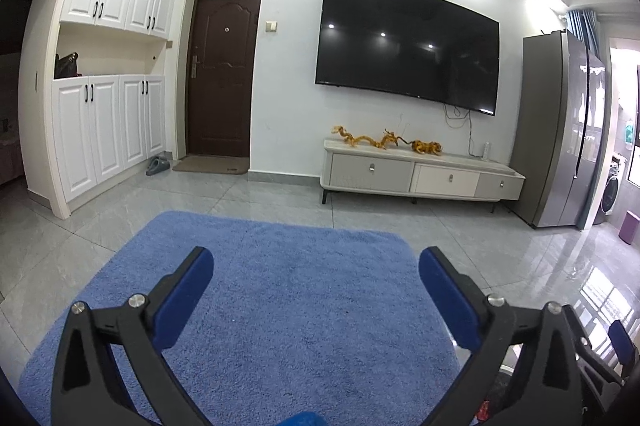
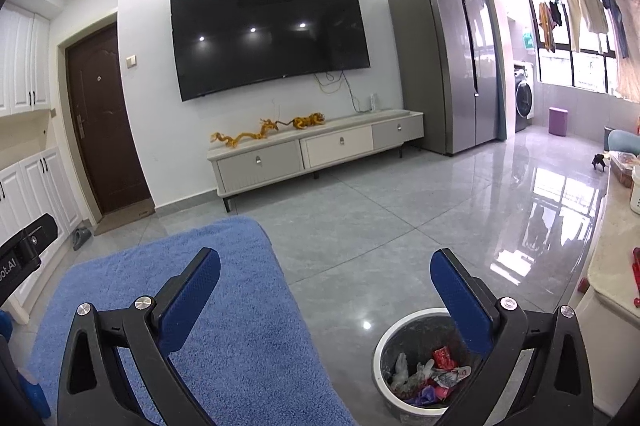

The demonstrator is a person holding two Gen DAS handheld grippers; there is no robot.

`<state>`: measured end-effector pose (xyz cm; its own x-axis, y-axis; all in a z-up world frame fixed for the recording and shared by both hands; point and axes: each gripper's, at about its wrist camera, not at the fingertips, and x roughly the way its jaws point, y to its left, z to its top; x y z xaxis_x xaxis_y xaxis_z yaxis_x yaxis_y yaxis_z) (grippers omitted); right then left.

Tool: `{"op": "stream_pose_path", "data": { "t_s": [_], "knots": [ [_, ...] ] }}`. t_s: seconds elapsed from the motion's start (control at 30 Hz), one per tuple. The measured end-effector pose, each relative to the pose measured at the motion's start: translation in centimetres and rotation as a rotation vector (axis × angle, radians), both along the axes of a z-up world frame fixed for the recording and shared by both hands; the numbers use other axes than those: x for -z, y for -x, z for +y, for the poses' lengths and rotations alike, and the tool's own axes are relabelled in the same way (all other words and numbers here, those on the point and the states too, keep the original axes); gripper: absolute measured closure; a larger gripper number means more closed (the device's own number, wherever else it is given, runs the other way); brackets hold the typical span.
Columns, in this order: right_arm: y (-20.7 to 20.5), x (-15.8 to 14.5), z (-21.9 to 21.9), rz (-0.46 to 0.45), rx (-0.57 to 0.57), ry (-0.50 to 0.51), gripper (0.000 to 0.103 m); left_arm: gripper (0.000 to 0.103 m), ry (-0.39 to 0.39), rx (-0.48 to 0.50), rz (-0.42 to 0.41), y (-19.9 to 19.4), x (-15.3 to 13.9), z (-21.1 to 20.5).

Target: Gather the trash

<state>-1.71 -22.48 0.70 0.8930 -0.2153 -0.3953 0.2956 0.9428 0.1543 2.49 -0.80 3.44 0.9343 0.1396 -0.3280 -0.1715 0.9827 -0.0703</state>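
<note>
A round grey trash bin (image 2: 388, 346) stands on the tiled floor at the lower right of the right wrist view. It holds crumpled wrappers and paper (image 2: 434, 372), red, white and purple. My right gripper (image 2: 325, 268) is open and empty, held above the floor, with its right finger over the bin's rim. My left gripper (image 1: 316, 266) is open and empty above the blue rug (image 1: 280, 306). Part of the left gripper's body shows at the left edge of the right wrist view (image 2: 28, 246). No loose trash shows on the rug.
A TV cabinet (image 1: 420, 174) with orange dragon figures stands under a wall TV (image 1: 404, 42). A fridge (image 1: 560, 146) stands at the right, white cupboards (image 1: 104, 130) and a brown door (image 1: 220, 74) at the left. A counter edge (image 2: 612, 266) with items lies at the far right.
</note>
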Motion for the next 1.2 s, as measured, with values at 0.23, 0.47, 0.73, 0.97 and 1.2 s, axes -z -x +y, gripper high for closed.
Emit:
{"op": "stream_pose_path", "data": {
  "t_s": [0.23, 0.47, 0.73, 0.97, 1.2],
  "knots": [
    [1.0, -0.4, -0.5, -0.024, 0.018, -0.009, 0.0, 0.0, -0.014, -0.006, -0.011, 1.2, -0.7, -0.2],
    [1.5, -0.5, -0.7, -0.038, 0.029, -0.008, 0.0, 0.0, -0.041, 0.0, 0.005, 1.0, -0.6, -0.9],
    [1.1, 0.4, -0.5, -0.015, 0.048, -0.011, 0.0, 0.0, -0.055, 0.013, 0.051, 0.2, 0.6, -1.2],
    [1.2, 1.4, -0.9, 0.011, 0.063, -0.008, 0.0, 0.0, -0.074, 0.023, 0.081, -0.1, 1.6, -1.8],
    [1.4, 1.3, -1.0, 0.013, 0.069, -0.006, 0.0, 0.0, -0.082, 0.026, 0.092, -0.3, 2.1, -2.1]
  ]
}}
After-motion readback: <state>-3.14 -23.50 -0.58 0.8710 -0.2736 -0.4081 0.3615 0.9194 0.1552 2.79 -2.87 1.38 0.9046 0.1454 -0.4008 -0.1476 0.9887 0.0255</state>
